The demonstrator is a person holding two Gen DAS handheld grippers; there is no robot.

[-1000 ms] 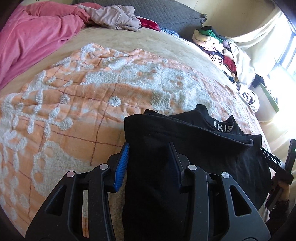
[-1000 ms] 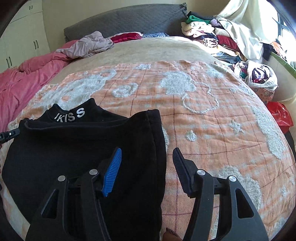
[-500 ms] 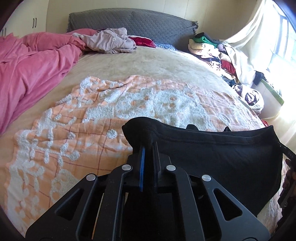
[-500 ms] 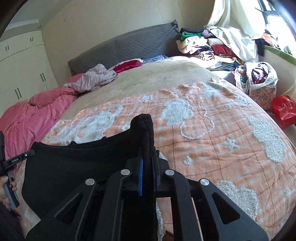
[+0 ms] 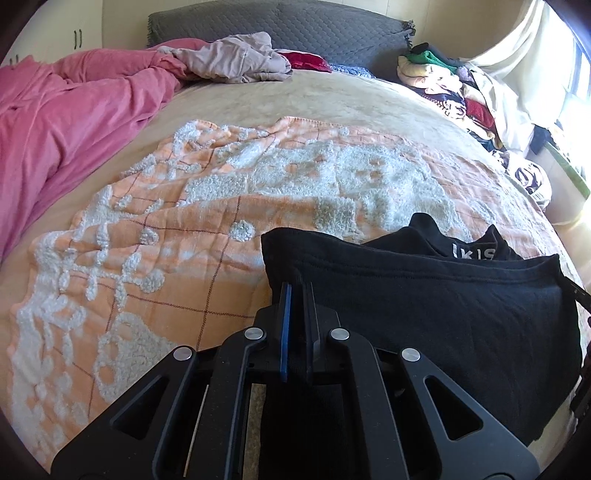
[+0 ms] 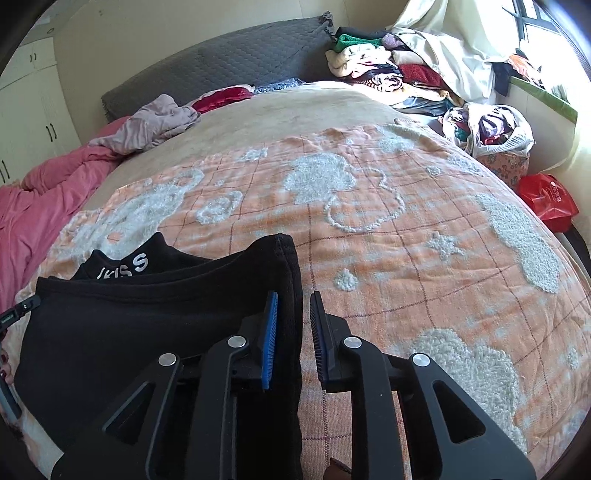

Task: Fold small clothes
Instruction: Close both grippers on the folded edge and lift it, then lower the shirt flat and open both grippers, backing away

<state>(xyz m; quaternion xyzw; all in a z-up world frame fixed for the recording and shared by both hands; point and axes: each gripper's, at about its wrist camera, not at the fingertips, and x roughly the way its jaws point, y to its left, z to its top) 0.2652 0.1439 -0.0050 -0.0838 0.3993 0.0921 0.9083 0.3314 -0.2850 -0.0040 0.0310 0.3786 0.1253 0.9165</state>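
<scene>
Reading "KISS", white letters, black garment (image 6: 155,325)

bed: wide, under orange-and-white tufted blanket (image 6: 369,229) | headboard: grey quilted (image 5: 295,26) | wall: cream cupboard doors (image 6: 26,103) | window: bright daylight, right (image 6: 546,22)

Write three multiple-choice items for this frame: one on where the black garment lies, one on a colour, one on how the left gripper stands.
1. Where does the black garment lie?
A. on the orange patterned blanket
B. on the clothes pile by the window
C. on the floor

2. What colour is the lettering on the garment?
A. red
B. white
C. yellow

3. How does the left gripper stand?
A. wide open above the blanket
B. out of view
C. shut on the garment's edge

Key: 1 A, orange blanket shows around the garment; 2 B, the letters read white on black; 3 C, its pads pinch black fabric between them.
</scene>
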